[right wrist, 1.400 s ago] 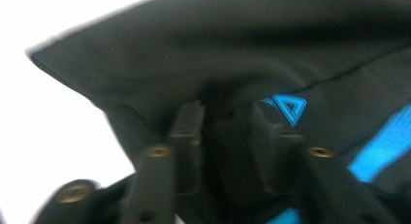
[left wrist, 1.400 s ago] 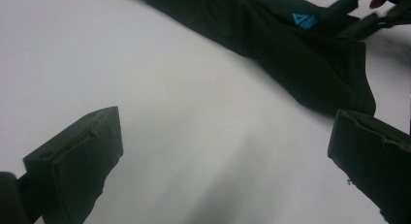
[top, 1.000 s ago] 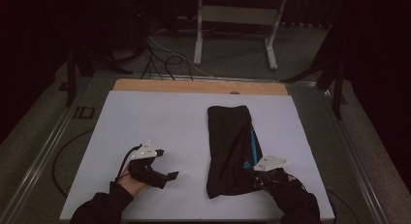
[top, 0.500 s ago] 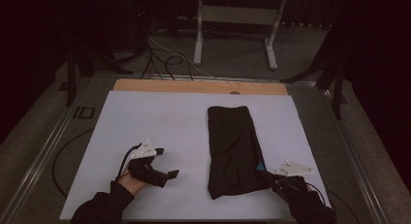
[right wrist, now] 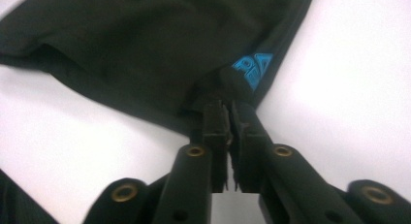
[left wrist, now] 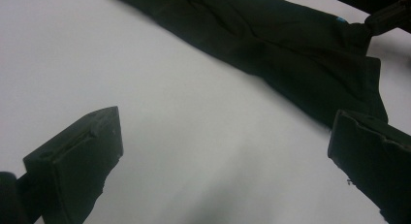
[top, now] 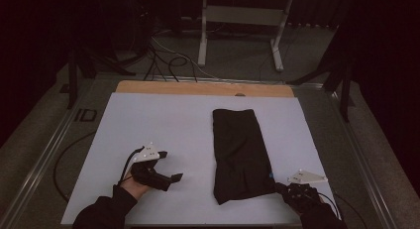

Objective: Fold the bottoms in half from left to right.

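Right gripper view has the right gripper [right wrist: 228, 105] pinching the near hem of the folded black cloth garment [top: 240, 152], jaws just easing apart. Beside the garment, the left gripper [top: 168, 165] gapes empty. Soft, light fabric; hem corners suit gripping.

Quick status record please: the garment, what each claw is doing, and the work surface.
garment: black folded garment, lying lengthwise on the right half of the table, blue logo near its near right corner
right claw: jaws nearly together, pinching the garment's near right corner beside the logo; jaws have just been opening a little, cloth between them
left claw: jaws wide apart, nothing between them, over bare table left of the garment
table: white sheet, wooden strip along the far edge
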The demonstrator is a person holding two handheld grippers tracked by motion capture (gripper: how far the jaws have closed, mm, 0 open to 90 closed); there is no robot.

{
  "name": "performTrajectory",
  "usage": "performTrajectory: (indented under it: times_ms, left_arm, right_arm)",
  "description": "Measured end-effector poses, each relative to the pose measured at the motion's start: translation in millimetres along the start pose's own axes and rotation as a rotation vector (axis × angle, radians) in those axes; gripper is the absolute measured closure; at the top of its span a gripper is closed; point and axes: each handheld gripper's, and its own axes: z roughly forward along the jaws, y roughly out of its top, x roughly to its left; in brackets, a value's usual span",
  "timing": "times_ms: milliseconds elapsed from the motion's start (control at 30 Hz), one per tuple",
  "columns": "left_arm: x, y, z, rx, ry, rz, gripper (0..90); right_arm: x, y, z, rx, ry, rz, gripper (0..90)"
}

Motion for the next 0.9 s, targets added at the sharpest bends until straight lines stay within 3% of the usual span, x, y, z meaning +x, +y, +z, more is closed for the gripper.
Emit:
performTrajectory:
  times_ms: [33,100,200,233,300,333,467,600,667,767,800,900]
  left_arm:
    - [-0.2,0.1,0.0,0.001,0.0,0.001,0.0]
    - [-0.3,0.1,0.1,0.0,0.001,0.002,0.0]
    - [-0.3,0.0,0.4,0.001,-0.001,0.003,0.0]
    - [-0.9,0.1,0.5,0.002,0.001,0.007,0.0]
    - [-1.0,0.2,0.4,0.002,-0.001,0.008,0.0]
    - [-0.8,0.2,0.7,0.002,-0.002,0.008,0.0]
    - [-0.6,0.1,1.3,0.004,-0.003,0.01,0.0]
    - [-0.9,0.5,1.2,0.001,-0.005,0.008,0.0]
    - [-0.8,0.4,1.2,0.001,-0.007,0.007,0.0]
    - [-1.1,0.1,1.4,0.001,-0.007,0.008,0.0]
    - [-1.1,0.1,1.5,0.003,-0.009,0.009,0.0]
    - [-1.6,0.0,2.1,0.006,-0.016,0.009,0.0]
  right_arm:
    - [-0.9,-1.5,-0.4,0.004,-0.01,0.001,76.4]
    - [-1.7,-2.0,-1.0,0.007,-0.018,0.009,74.8]
    - [-6.9,-0.4,-5.2,-0.032,-0.034,0.031,71.0]
    - [-4.8,2.0,-6.3,-0.061,-0.02,0.016,64.7]
    - [-2.1,2.8,-5.7,-0.06,-0.024,0.004,64.0]
    - [2.1,4.9,-4.1,-0.064,0.003,-0.008,60.5]
    - [5.1,14.8,2.8,-0.089,0.002,-0.002,59.4]
    - [7.0,19.3,10.7,-0.073,0.001,-0.01,54.7]
    - [6.9,17.3,18.3,-0.029,-0.028,-0.014,49.8]
    - [3.1,14.0,20.3,-0.001,-0.042,0.01,53.7]
    - [-1.0,10.4,17.0,0.014,-0.049,0.02,62.0]
    - [-3.2,8.0,15.3,0.021,-0.042,0.032,66.8]
